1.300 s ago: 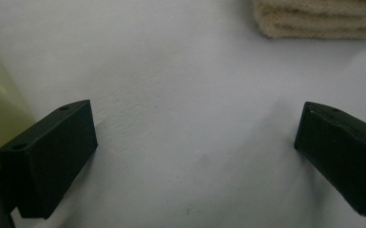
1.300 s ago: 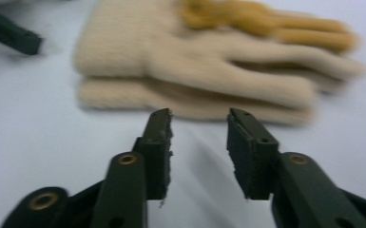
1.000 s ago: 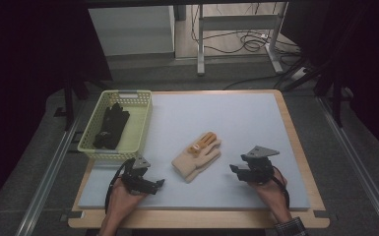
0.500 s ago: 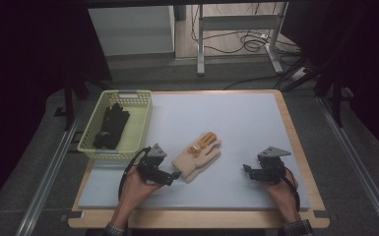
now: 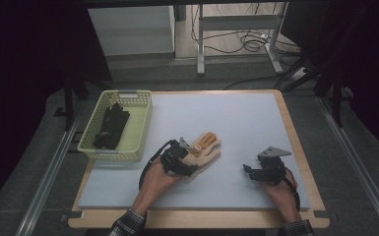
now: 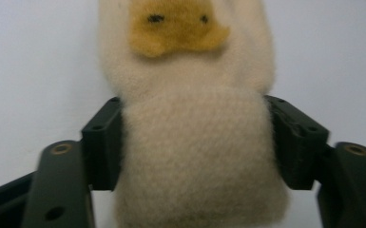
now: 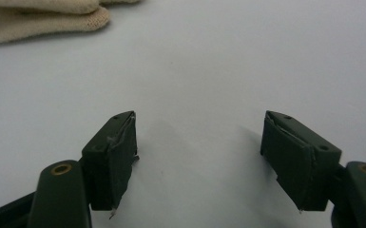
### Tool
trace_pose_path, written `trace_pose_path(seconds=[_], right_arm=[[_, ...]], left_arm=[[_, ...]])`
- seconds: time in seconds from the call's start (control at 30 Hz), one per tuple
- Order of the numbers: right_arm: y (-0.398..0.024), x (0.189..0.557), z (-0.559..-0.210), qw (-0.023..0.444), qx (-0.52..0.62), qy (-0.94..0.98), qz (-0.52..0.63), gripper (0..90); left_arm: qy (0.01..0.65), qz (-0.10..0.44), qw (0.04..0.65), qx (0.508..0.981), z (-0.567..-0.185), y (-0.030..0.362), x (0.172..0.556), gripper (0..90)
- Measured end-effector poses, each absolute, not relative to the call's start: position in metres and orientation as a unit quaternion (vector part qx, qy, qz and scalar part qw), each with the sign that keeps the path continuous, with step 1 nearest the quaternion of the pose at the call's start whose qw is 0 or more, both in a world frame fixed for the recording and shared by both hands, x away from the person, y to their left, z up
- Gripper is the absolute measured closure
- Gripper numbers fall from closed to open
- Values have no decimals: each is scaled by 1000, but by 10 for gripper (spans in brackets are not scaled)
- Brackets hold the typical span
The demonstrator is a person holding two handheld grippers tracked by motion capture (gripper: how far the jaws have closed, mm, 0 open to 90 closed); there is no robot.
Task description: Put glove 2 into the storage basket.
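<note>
Under the left claw (image 5: 189, 162), the cream glove's (image 5: 204, 152) pinched cuff half hidden; right claw (image 5: 248, 171) spread, empty.

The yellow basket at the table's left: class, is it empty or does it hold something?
Not empty. The yellow basket holds a dark glove-like item lying flat on its floor; the cream glove lies outside on the mat.
</note>
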State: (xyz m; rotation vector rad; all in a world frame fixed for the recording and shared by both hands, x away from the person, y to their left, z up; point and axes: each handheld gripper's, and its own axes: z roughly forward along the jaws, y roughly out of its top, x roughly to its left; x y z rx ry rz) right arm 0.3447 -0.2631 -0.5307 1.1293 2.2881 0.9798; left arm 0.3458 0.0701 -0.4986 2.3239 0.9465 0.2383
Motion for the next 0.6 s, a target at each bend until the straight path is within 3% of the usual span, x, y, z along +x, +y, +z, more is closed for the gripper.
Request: trace_pose_path(seconds=[0.13,0.27,0.37,0.6], right_arm=[[-263,345,-531,203,405,820,351,276],[-263,345,-531,202,405,820,351,276],[-263,345,-531,202,405,819,352,276],[-263,345,-531,202,405,820,351,275]], left_arm=[[360,65,299,881,-490,66,339,283],[367,76,262,890,-504,59,339,109],[373,94,274,882,-499,61,341,31],[360,102,239,896,-510,36,354,0]])
